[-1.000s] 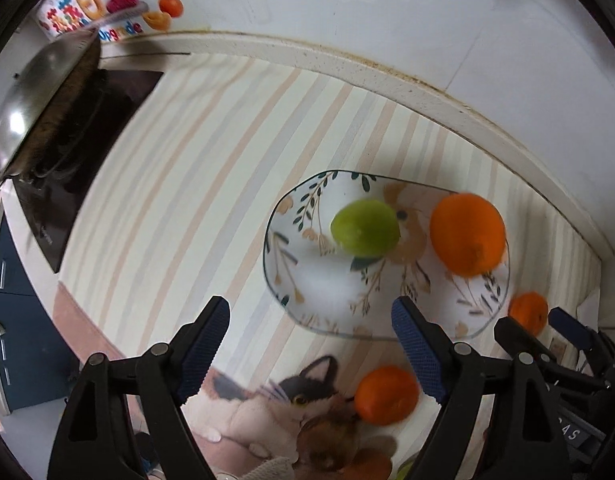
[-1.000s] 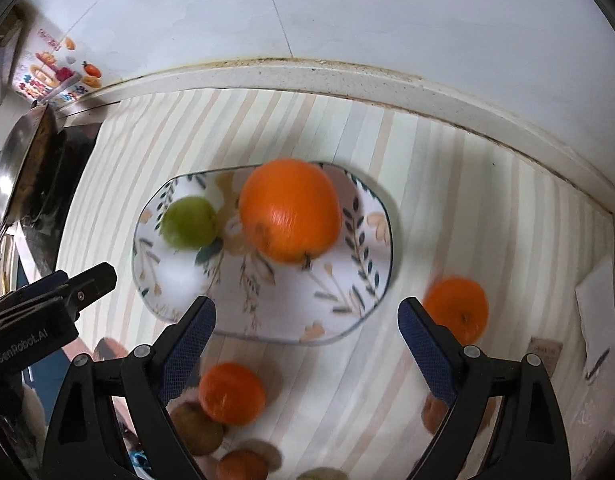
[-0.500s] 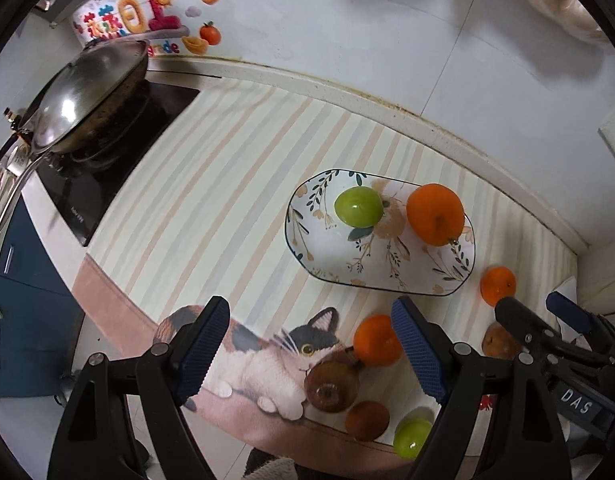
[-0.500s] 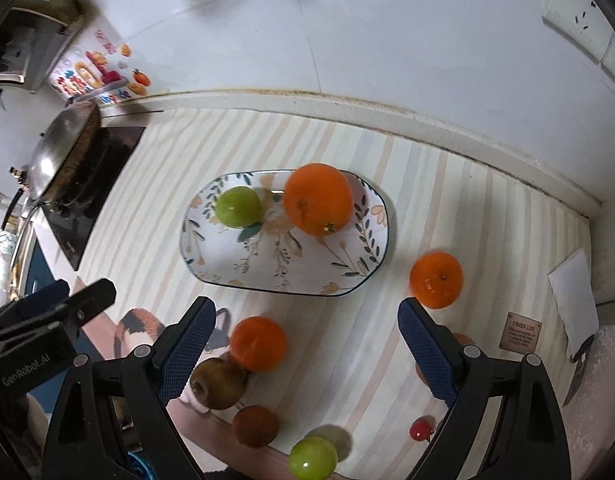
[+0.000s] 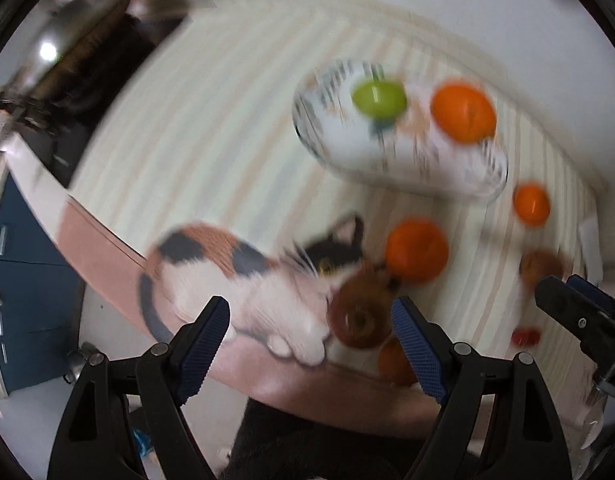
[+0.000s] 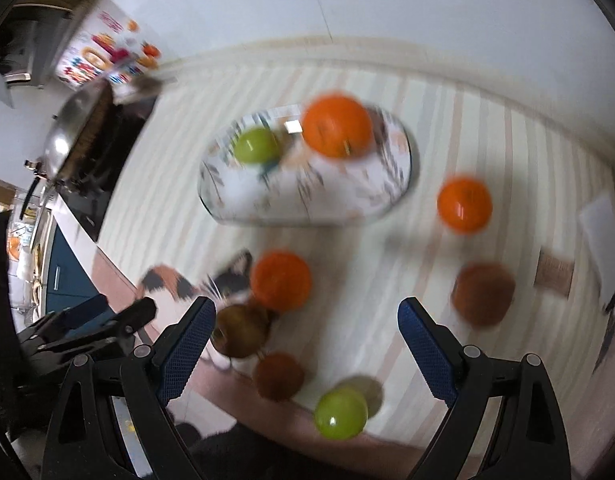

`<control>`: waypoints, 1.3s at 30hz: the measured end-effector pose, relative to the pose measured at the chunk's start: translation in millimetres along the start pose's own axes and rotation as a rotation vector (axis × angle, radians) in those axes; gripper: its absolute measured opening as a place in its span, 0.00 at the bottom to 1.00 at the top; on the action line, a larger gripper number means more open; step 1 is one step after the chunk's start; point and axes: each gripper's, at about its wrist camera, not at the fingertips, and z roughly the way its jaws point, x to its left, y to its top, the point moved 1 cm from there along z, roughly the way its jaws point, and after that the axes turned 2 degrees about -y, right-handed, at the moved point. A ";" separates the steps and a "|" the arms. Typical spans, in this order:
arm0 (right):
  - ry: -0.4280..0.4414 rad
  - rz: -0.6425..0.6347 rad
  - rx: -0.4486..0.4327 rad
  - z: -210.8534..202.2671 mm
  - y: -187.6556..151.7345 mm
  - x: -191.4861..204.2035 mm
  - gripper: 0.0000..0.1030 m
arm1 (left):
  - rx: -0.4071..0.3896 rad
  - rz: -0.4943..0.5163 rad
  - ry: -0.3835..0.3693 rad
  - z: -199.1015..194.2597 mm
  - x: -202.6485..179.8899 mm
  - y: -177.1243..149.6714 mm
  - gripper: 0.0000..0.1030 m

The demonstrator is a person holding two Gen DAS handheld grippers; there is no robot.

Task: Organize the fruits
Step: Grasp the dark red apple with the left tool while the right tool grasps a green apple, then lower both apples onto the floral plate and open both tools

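Note:
Both views are motion-blurred. An oval floral plate holds a green apple and a large orange. Loose on the striped mat lie an orange, a smaller orange, a brown-red apple, brown fruits and a green apple. My left gripper is open and empty above the mat's front edge. My right gripper is open and empty above the loose fruit.
A steel wok sits on a black hob at the left. A tiled wall with a fruit sticker backs the counter. A cat picture is on the mat's front. A small red fruit and a white paper lie at the right.
Both grippers have pulled back from the plate and now swing down towards the loose fruit near the front edge. Both stay open. The plate's fruit has not moved.

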 end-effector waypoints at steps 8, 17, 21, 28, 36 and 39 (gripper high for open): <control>0.006 0.249 0.166 60.0 -56.3 -49.2 0.92 | 0.185 0.091 -0.084 70.5 -16.5 -4.1 0.80; 0.033 0.464 0.209 87.2 -108.8 -79.9 0.87 | 0.240 0.231 -0.142 96.9 -44.5 -9.1 0.64; 0.078 0.502 0.222 95.6 -121.0 -85.7 0.77 | 0.210 0.259 -0.131 94.1 -47.1 -13.5 0.62; 0.166 0.454 0.276 111.4 -121.8 -70.8 0.59 | 0.210 0.261 -0.080 88.5 -13.5 -16.6 0.62; -0.019 0.270 0.225 97.6 -115.9 -47.2 0.58 | 0.229 0.211 -0.118 89.3 7.4 -9.8 0.63; -0.062 0.249 0.205 95.3 -115.2 -47.0 0.58 | 0.238 0.212 -0.112 93.3 6.2 -1.1 0.63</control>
